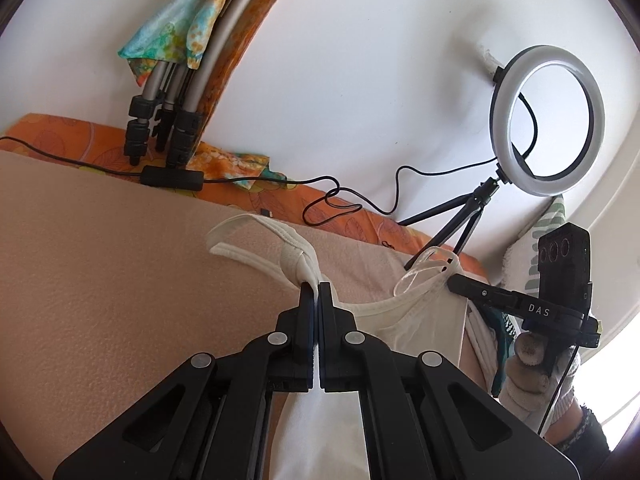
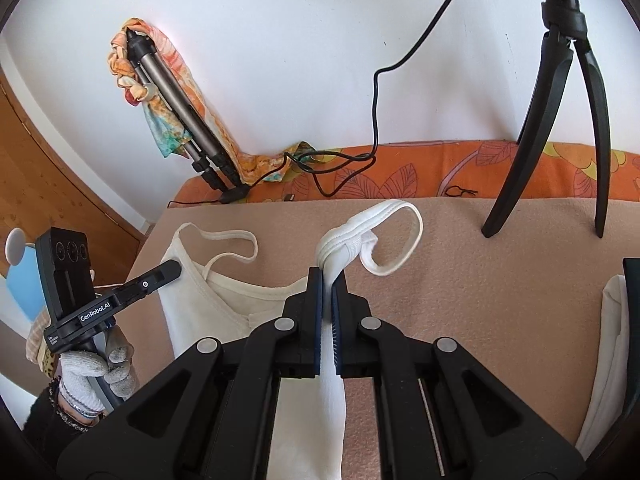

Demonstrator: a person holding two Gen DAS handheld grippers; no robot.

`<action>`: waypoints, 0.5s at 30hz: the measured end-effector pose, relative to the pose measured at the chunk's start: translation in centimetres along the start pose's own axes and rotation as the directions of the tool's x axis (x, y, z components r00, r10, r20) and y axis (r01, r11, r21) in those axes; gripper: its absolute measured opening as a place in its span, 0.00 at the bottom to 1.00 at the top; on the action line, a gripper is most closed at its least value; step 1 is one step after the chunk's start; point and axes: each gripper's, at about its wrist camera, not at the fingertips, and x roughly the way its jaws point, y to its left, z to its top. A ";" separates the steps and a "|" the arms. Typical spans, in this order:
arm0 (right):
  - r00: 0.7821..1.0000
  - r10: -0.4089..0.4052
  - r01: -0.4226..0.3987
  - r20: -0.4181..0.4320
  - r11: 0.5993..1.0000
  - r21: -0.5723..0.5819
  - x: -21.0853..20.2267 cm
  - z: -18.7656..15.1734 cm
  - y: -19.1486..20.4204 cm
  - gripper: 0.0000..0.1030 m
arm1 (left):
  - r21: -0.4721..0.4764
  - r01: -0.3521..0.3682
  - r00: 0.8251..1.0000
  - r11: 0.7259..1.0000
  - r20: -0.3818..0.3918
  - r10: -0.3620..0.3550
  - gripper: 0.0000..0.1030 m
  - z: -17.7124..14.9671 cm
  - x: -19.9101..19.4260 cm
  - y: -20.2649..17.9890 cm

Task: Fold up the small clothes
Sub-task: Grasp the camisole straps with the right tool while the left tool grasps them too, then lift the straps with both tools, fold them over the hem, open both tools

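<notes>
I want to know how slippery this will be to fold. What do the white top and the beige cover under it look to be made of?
The white strappy top looks like soft knit cotton or similar jersey, matte: it drapes limply and its hems are stitched bands. The beige cover looks like fleece or felt-like blanket fabric: a nubbly, non-shiny surface. Neither fibre is certain from looks alone.

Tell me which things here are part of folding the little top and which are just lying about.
Part of the job:
- white tank top, held by both straps
- left hand-held gripper, shut on one strap
- right hand-held gripper, shut on the other strap
- beige blanket it lies on

Just lying about:
- ring light on its small tripod
- folded tripod wrapped in a scarf
- black cable
</notes>
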 end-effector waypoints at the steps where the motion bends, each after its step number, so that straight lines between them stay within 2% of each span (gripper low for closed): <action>1: 1.000 0.006 -0.006 0.007 1.000 -0.003 -0.5 -0.1 0.3 0.05 | 0.011 0.001 1.000 1.000 0.005 -0.001 0.00 -0.1 -0.4 -0.3; 8: 0.998 0.032 -0.031 0.051 0.999 -0.017 -5.4 -1.8 2.2 0.05 | 0.092 0.001 1.000 0.996 0.025 -0.004 0.00 -1.6 -4.3 -2.9; 15: 0.997 0.030 -0.025 0.068 0.997 -0.075 -10.2 -5.7 5.3 0.05 | 0.165 -0.008 0.999 0.986 0.040 0.002 0.00 -5.0 -8.8 -5.7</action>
